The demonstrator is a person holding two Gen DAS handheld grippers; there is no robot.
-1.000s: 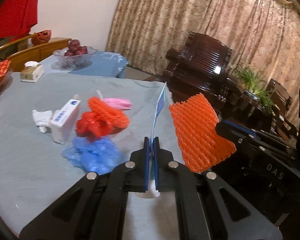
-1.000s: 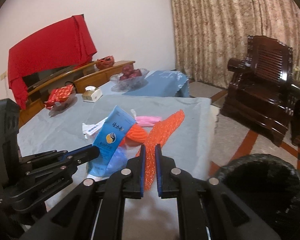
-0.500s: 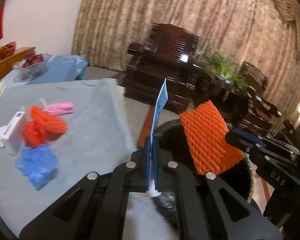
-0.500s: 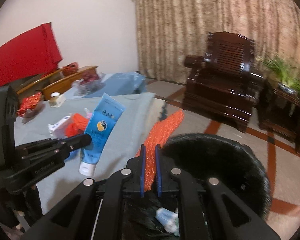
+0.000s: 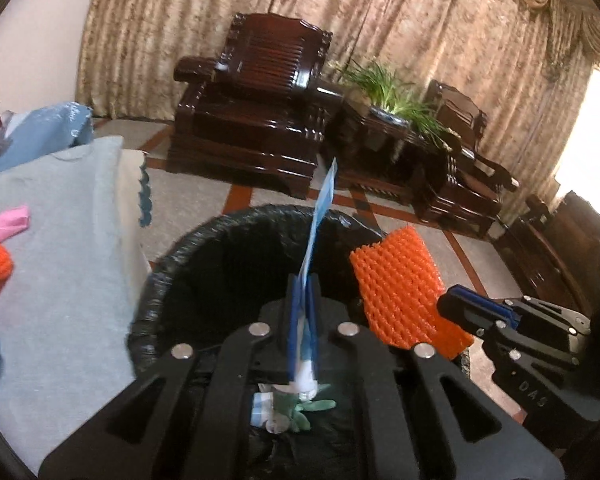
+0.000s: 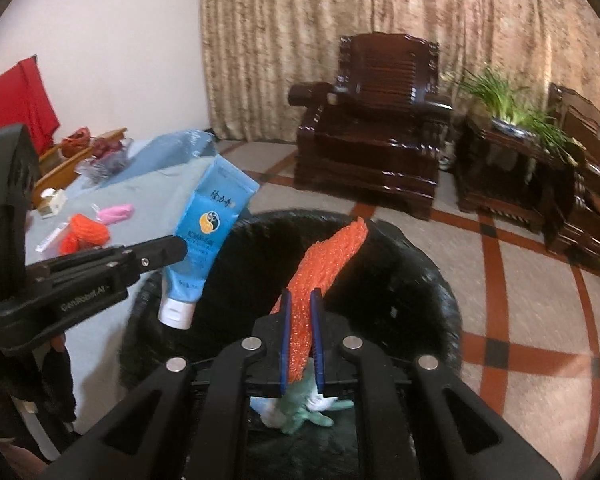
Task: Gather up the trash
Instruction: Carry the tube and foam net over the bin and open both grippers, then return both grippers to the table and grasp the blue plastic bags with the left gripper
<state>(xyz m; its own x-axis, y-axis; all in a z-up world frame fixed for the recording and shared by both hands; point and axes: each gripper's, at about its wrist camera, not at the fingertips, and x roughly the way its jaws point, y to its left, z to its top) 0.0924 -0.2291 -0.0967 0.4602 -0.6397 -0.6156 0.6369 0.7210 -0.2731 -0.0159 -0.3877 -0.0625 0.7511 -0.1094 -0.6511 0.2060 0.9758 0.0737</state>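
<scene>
Now my left gripper (image 5: 303,284) has the blue tube (image 6: 210,228) between its jaws, which are easing apart; the pads look as though they touch it, cap end down, over the black-lined bin (image 5: 168,264). The tube carries Chinese characters and a round yellow-and-blue emblem, too blurred for me to read. My right gripper (image 6: 301,300) is clamped on the orange foam net (image 6: 324,256), which sticks up and away from the jaws above the same bin. On the right gripper's body I can read "DAS" in the left wrist view, and on the left one's side something like "GenRobot.AI" in the right wrist view.

Down inside the bin lie a green scrap (image 5: 300,410) and a small white-and-blue bottle (image 5: 262,410).

Just beside the bin, the table (image 5: 60,240) under its grey-blue cloth bears, near its edge, a pink wrapper (image 6: 116,212), an orange net ball (image 6: 88,232) and a white box (image 6: 52,236) with print I cannot read.

Farther off stand a dark wooden armchair (image 6: 372,136), a potted plant (image 6: 512,108) and patterned curtains (image 6: 340,20).
</scene>
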